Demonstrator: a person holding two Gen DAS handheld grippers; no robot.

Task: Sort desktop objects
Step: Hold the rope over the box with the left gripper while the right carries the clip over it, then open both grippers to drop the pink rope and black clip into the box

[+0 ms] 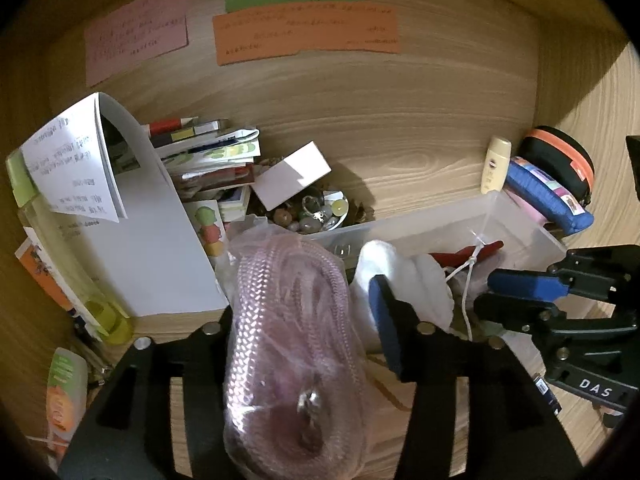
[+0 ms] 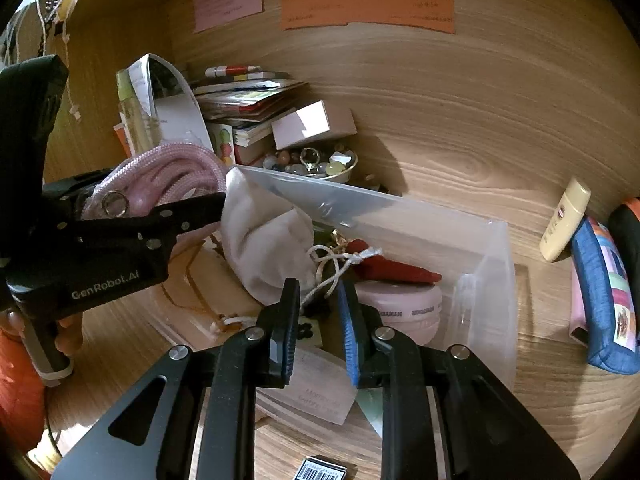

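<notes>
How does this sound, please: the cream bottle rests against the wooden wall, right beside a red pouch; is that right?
Not quite: the pouch is blue, not red, as the right wrist view shows. The rest holds: the cream bottle rests against the wooden wall, right beside it.

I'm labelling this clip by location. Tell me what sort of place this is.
Probably a home desk set in a wood-panelled nook. Coloured paper notes are stuck on the back panel, a stack of books sits in the corner, and a dish of beads stands behind a clear plastic bin of odds and ends.
</notes>
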